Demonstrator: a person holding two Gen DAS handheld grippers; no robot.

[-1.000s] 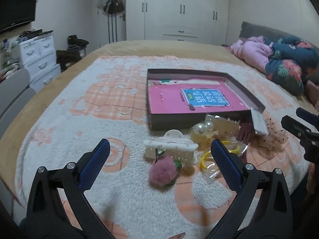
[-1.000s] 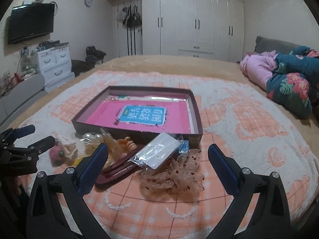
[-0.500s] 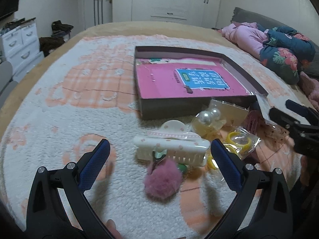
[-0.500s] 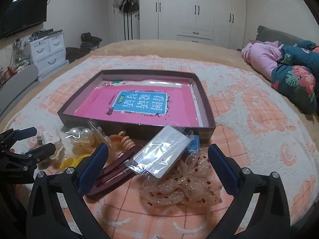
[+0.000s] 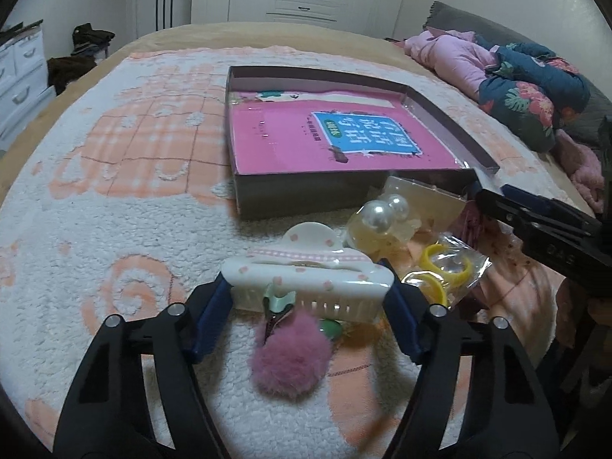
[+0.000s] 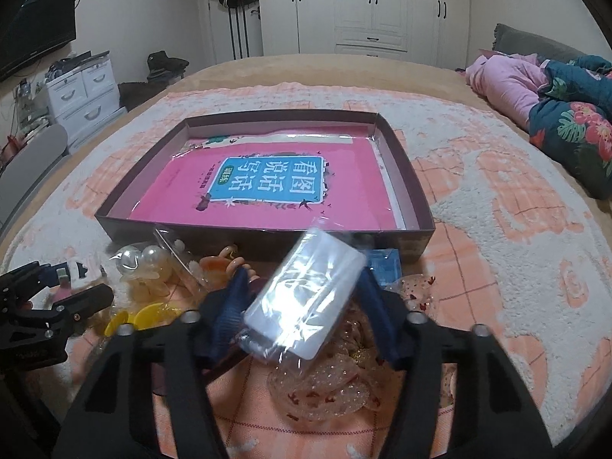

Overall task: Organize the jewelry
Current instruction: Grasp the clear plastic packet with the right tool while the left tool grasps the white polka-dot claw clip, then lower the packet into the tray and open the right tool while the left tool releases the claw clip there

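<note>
A white hair claw clip with pink dots [image 5: 306, 273] lies on the fluffy blanket, and my left gripper [image 5: 308, 306] is shut on its two ends. A pink pom-pom [image 5: 290, 359] lies just in front of it. In the right wrist view my right gripper [image 6: 306, 306] is shut on a clear plastic packet [image 6: 306, 298], above a sheer spangled bow [image 6: 325, 390]. Behind both stands a shallow dark box [image 5: 306, 195] with a pink book [image 6: 267, 183] inside. A pearl ornament [image 5: 376, 214] and bagged yellow rings [image 5: 443, 267] lie between the two grippers.
The white and orange blanket [image 5: 114, 229] covers a bed. A blue packet [image 6: 384, 262] and an orange clip [image 6: 218, 264] sit by the box's front wall. Pink and floral bedding [image 6: 554, 107] is piled at the right. White drawers [image 6: 84, 91] stand to the left.
Both grippers have moved down and forward and gone from open to shut: the left on the white claw clip, the right on the clear packet.
</note>
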